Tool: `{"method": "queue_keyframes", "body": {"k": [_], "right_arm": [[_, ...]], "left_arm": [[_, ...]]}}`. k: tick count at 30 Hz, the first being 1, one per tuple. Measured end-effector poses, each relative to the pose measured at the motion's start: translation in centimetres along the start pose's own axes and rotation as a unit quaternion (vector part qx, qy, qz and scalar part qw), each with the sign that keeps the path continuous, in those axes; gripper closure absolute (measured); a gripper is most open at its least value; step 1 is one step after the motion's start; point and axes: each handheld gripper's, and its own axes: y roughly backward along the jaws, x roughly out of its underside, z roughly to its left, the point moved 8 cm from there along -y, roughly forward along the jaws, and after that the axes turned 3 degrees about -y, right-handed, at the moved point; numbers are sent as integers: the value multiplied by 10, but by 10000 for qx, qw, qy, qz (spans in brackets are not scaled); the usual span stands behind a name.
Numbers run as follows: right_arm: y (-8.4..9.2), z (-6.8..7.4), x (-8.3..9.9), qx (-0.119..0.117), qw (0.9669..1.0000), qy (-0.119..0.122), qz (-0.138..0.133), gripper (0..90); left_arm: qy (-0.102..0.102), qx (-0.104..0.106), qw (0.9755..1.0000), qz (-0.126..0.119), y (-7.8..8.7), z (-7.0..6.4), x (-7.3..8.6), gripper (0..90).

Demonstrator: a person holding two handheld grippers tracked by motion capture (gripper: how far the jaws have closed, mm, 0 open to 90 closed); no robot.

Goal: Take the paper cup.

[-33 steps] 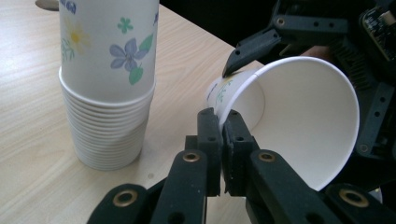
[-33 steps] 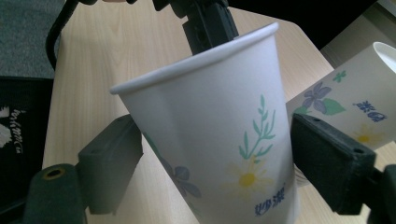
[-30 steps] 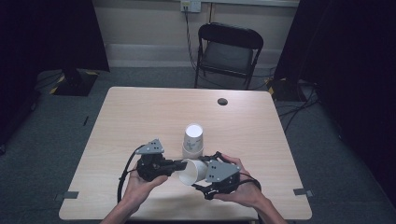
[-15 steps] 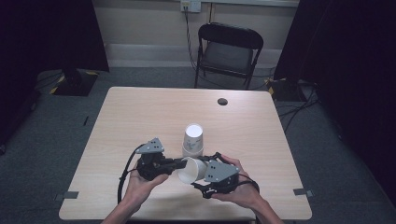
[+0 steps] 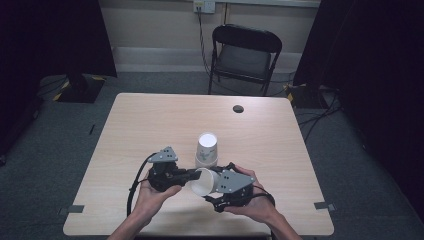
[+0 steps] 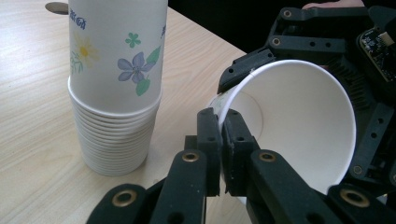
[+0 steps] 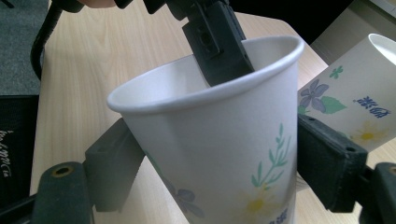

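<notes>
A white paper cup with flower print [image 5: 202,181] is held sideways above the table's near middle, its mouth toward my left gripper [image 5: 191,176]. That gripper [image 6: 223,140] is shut on the cup's rim [image 6: 289,121], one jaw inside and one outside. My right gripper [image 5: 219,183] is shut on the cup's body [image 7: 219,149], with a jaw on either side of it. The left gripper's finger [image 7: 217,42] reaches over the rim. Just behind stands an upside-down stack of the same cups [image 5: 206,149] [image 6: 116,84] [image 7: 350,102].
A small black disc [image 5: 238,108] lies near the table's far edge. A black folding chair [image 5: 245,50] stands beyond the table. The left gripper's cable [image 5: 135,185] loops near the front edge. Bare wood table [image 5: 140,130] spreads to the left and right of the hands.
</notes>
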Motion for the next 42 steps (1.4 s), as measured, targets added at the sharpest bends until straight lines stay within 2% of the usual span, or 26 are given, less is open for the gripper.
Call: {"method": "queue_keyframes", "body": {"k": [5, 9, 13, 20, 29, 31, 35, 38, 40, 41, 42], "right_arm": [[-1, 1, 2, 7, 10000, 35, 77, 215], [-2, 1, 3, 137, 9997, 138, 125, 252], [-3, 2, 5, 150, 9996, 160, 173, 251], [-4, 3, 2, 137, 9996, 206, 149, 253], [-6, 5, 5, 123, 9991, 285, 278, 287], [-6, 5, 6, 122, 9990, 292, 313, 293], [-5, 3, 8, 149, 9991, 237, 319, 299], [-2, -1, 8, 124, 9997, 29, 201, 301], [-1, -2, 8, 121, 9998, -13, 177, 301], [0, -4, 9, 116, 9998, -103, 138, 302], [0, -4, 9, 116, 9998, -103, 138, 302]], "left_arm": [[-4, -17, 10000, 64, -2, -1, 0, 872], [-82, -46, 10000, 20, -3, -2, -2, 864], [-123, -111, 9998, 73, -5, -2, -2, 865], [-140, -60, 9998, 125, -6, -3, -2, 865], [-198, -79, 9997, 152, -6, -5, -2, 846], [-123, -60, 9998, 130, -6, -6, -2, 835], [-101, 0, 9999, -13, -4, -6, -5, 823], [-144, 26, 9999, -76, 0, -6, -7, 795], [-128, -26, 9998, -129, 2, -5, -9, 762], [-138, -39, 9997, -174, 3, -4, -9, 717], [-87, -83, 9997, -227, 4, -3, -10, 717]]}}
